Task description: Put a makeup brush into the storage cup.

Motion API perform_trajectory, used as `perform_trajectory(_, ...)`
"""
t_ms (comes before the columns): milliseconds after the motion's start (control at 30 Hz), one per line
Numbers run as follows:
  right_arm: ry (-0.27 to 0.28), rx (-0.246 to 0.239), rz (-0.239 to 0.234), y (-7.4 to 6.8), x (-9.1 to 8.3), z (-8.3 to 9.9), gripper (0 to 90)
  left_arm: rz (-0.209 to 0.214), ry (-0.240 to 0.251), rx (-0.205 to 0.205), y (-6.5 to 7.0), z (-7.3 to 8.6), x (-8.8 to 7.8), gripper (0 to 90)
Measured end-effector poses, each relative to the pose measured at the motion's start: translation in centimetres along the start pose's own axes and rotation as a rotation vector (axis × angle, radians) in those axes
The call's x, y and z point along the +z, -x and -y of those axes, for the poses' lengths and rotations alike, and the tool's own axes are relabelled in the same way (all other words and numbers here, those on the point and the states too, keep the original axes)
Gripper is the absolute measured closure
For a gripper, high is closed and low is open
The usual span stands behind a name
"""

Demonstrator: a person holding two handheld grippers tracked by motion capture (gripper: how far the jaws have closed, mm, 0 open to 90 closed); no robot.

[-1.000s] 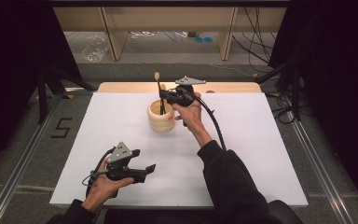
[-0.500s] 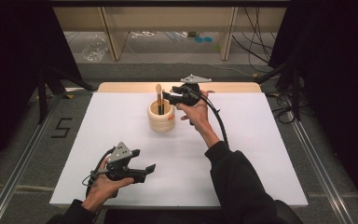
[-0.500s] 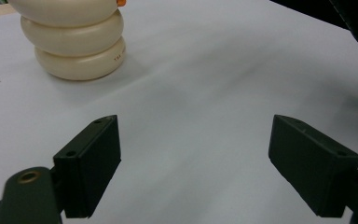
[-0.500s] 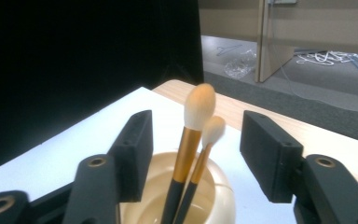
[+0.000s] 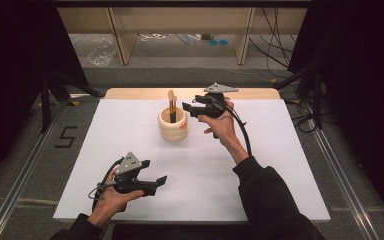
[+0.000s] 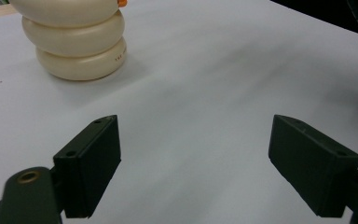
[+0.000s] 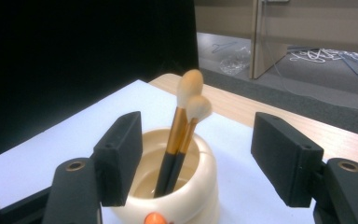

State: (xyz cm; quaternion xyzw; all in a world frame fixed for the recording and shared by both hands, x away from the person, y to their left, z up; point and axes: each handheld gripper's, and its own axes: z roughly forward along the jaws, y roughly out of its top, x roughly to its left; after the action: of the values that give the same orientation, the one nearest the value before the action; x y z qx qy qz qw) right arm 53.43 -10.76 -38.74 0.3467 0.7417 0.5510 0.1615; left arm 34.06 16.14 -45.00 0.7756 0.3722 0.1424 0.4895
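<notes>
Right gripper, jaws just opened and empty, hangs just beside the cup's rim, brushes ahead, bare table behind.

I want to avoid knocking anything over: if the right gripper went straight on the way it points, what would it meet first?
Probably the cream ribbed holder and the two makeup brushes standing in it: they sit centred between the right gripper's open jaws, though depth is hard to judge.

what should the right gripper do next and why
Probably draw the right gripper back from the cream holder. Its jaws have just been opening and stand apart with nothing between them, and both brushes stand upright in the holder, bristles up, so the placing looks done.
</notes>
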Motion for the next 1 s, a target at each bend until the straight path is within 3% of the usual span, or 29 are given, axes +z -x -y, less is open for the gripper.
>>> perform_trajectory(267, 0.004, -0.012, -0.021, -0.8, -2.0, -0.1, 32.0, 0.006, 0.002, 0.006, 0.0, 0.0, -0.1, 16.6)
perform_trajectory(333, 0.005, -0.026, -0.019, -0.7, -2.4, 0.1, 31.4, -0.018, 0.011, 0.030, -0.2, -0.1, -0.1, 16.6)
perform_trajectory(433, -0.004, -0.023, -0.011, -0.7, -3.0, 0.3, 29.3, 0.005, 0.007, 0.017, -0.1, -0.1, -0.1, 16.6)
perform_trajectory(800, 0.001, -0.028, -0.003, -0.8, -4.9, 0.8, 28.7, -0.013, 0.004, 0.008, -0.1, -0.1, -0.2, 16.6)
perform_trajectory(1000, 0.008, -0.031, -0.005, -1.2, -5.5, 1.0, 28.7, 0.002, 0.008, 0.006, 0.0, 0.0, -0.2, 16.6)
